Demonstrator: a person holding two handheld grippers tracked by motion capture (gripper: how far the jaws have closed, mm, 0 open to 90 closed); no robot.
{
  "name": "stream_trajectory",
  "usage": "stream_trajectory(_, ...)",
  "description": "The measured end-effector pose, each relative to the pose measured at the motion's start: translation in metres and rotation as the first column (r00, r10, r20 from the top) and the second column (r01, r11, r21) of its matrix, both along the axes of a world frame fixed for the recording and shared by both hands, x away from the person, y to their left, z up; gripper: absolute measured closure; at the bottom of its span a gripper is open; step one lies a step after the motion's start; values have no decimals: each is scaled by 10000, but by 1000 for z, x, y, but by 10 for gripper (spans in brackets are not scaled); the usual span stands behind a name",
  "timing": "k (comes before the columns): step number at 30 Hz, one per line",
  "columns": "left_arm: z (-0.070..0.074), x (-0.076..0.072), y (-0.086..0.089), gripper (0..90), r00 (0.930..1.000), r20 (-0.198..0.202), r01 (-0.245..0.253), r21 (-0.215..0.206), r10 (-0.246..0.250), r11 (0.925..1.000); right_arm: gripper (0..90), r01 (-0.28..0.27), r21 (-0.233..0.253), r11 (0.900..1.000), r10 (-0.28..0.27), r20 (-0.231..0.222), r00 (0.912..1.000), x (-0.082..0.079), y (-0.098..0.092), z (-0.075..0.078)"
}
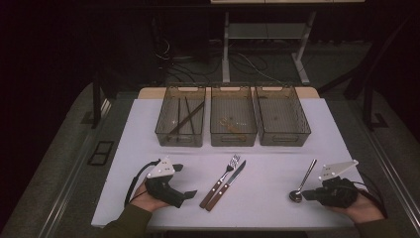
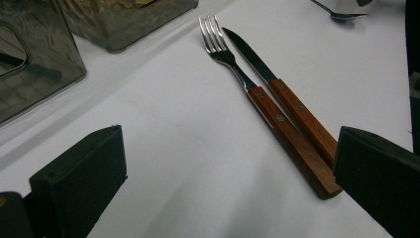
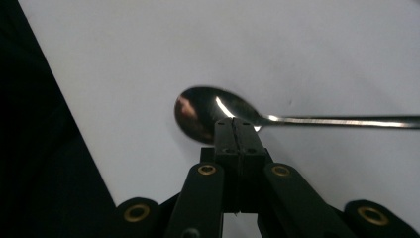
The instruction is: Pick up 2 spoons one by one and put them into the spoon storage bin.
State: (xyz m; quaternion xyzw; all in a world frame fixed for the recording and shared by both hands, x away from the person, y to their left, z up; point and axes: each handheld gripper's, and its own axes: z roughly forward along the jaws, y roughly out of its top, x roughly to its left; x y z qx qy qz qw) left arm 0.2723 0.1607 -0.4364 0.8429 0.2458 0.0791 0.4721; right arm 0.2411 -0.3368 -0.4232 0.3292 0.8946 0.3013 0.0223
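Note:
A fork (image 1: 221, 180) and a knife (image 1: 230, 181), both with wooden handles, lie side by side at the middle of the white table (image 1: 267, 163). My left gripper (image 1: 184, 181) rests left of them, open, with nothing between its fingers. In the left gripper view the fork (image 2: 242, 79) and knife (image 2: 270, 77) lie ahead, their handle ends close to the right jaw of the left gripper (image 2: 230, 134). A metal spoon (image 1: 304, 178) lies at the right. My right gripper (image 1: 304, 195) is shut, its tips right at the bowl of the spoon (image 3: 198, 111). The right gripper (image 3: 234, 124) has nothing between its jaws.
Three translucent bins stand in a row at the back: the left bin (image 1: 163, 121) holds dark sticks, the middle bin (image 1: 234, 136) some small brownish pieces, and the right bin (image 1: 285, 134) stands beside it. The table's front edge runs just below both hands.

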Motion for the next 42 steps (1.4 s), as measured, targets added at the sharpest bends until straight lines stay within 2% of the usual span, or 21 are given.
stream_trajectory(7,0,0,0,0,10000,-11,-11,46,11,10000,899,-212,66,9998,214,-261,9994,-13,-3,-9)
stream_trajectory(10,0,0,0,0,10000,-6,-25,23,25,10000,899,-517,114,9986,519,-233,9984,-14,0,-11)
stream_trajectory(17,0,0,0,0,10000,-28,-23,35,23,10000,899,-754,209,9969,758,-221,9969,-12,7,-12)
stream_trajectory(30,-1,0,-1,0,10000,-4,-19,40,19,10000,899,-802,97,9967,803,-129,9967,3,17,-14)
stream_trajectory(42,-1,0,-1,0,10000,-7,-38,1,38,10000,899,-897,147,9959,896,34,9960,20,33,-16)
